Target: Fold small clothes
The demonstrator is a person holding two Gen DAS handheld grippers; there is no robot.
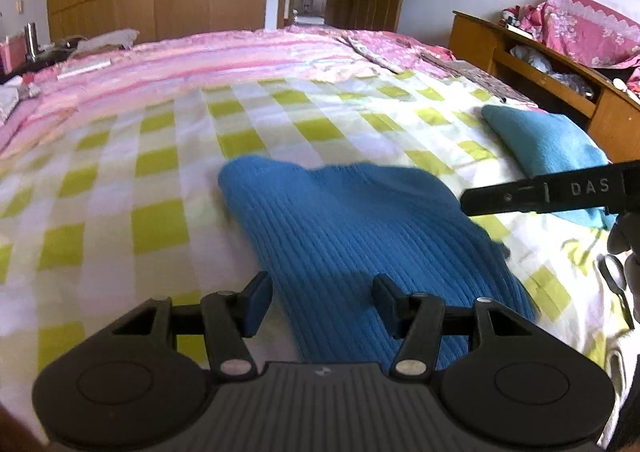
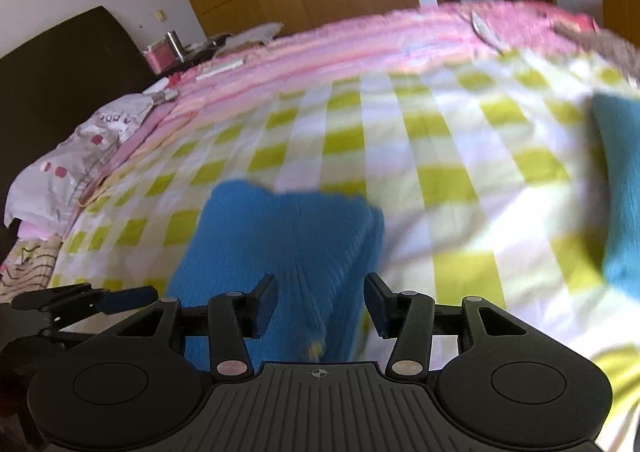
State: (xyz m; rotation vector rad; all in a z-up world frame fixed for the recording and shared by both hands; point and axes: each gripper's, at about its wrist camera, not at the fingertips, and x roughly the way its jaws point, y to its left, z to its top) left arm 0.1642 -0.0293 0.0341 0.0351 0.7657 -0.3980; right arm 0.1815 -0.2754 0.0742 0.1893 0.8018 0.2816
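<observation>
Blue knit garment [image 1: 360, 236] lengthwise away

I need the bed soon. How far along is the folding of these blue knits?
One teal piece already lies folded near the bed's right edge. The blue ribbed knit lies on the checked sheet, apparently folded over, and neither the left tongs nor the right tongs hold it. Left: perhaps another fold or tidying.
</observation>
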